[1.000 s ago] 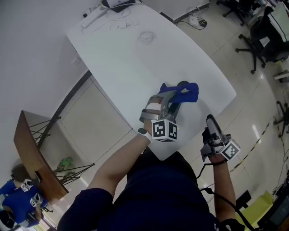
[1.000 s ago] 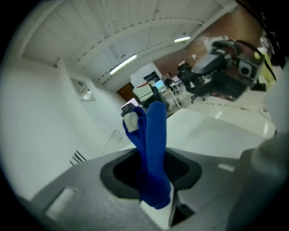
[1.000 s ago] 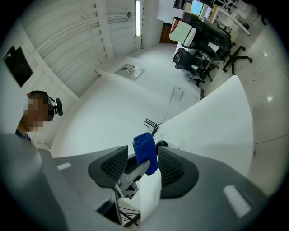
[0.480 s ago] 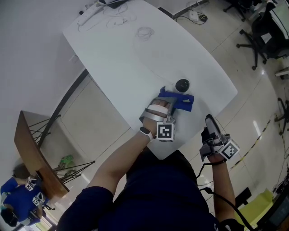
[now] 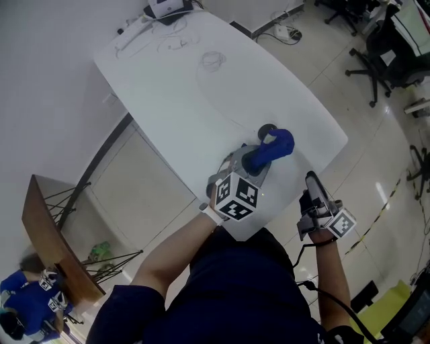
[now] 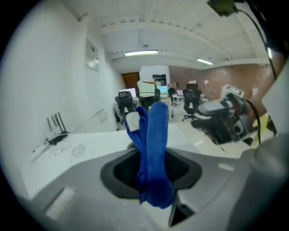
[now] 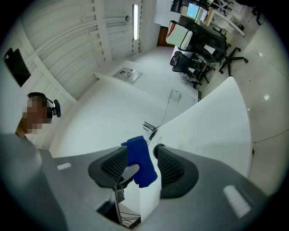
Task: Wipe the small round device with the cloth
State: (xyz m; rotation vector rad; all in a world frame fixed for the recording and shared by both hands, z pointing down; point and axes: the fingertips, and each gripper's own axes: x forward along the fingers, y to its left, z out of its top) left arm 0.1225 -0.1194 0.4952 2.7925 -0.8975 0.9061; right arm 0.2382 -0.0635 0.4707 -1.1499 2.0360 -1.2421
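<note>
Left tool [image 5: 257, 160] pinching bunched blue cloth [image 5: 274, 146], soft, limp. Small round device [image 5: 267, 129] on counter [image 5: 201, 94] near front edge, just behind cloth; probably light, slides easily. Right tool [image 5: 313, 180] spread, empty; could steady its rim.

Two hand-held grippers show: the left hand-held gripper [image 5: 259, 158] and the right hand-held gripper [image 5: 312, 179]. Each bears one marker cube [image 5: 236, 197], making two cubes. There is one blue cloth [image 5: 275, 145], one small round device [image 5: 266, 127] and one white bench [image 5: 201, 94]. One dark-and-white unit [image 5: 165, 7] lies at the bench's far end. The floor holds one power strip [image 5: 291, 31] and one brown wooden table [image 5: 41, 228]. At least two office chairs [image 5: 386, 57] appear; their full number cannot be told. One other person [image 5: 27, 295] is visible.
</note>
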